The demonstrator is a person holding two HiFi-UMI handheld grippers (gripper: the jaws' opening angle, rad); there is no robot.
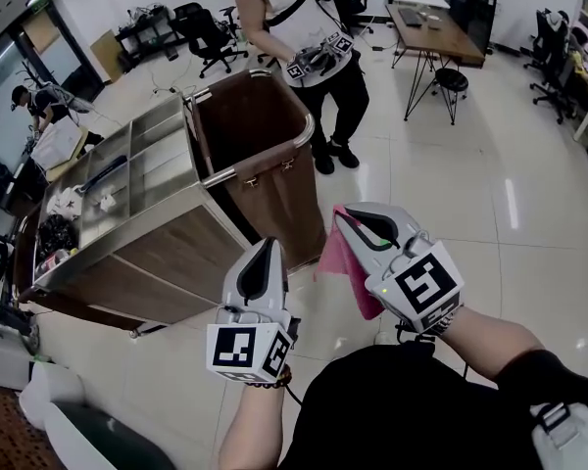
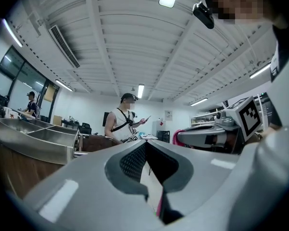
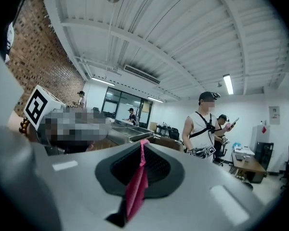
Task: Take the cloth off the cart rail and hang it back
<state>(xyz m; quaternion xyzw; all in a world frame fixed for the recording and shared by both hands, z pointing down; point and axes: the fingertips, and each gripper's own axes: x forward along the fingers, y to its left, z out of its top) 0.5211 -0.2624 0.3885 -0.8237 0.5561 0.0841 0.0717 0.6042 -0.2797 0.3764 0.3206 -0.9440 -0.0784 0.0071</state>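
A pink cloth [image 1: 345, 262] hangs from my right gripper [image 1: 339, 215], which is shut on its upper edge, right of the cart's brown bag. In the right gripper view the cloth [image 3: 135, 191] runs as a folded strip between the closed jaws of the right gripper [image 3: 143, 141]. The metal cart rail [image 1: 305, 131] around the bag is bare. My left gripper [image 1: 268, 244] sits beside the cloth, near the cart's corner, jaws together. In the left gripper view the left gripper [image 2: 145, 144] looks shut, with only a thin pink sliver low in the slit; the cloth [image 2: 176, 136] shows beyond.
The steel cart [image 1: 127, 225] with tray compartments stands at the left. A person [image 1: 304, 37] wearing grippers stands just behind the bag. A wooden desk [image 1: 436, 29] and office chairs [image 1: 554, 57] are at the back right, with tiled floor [image 1: 490, 213] to the right.
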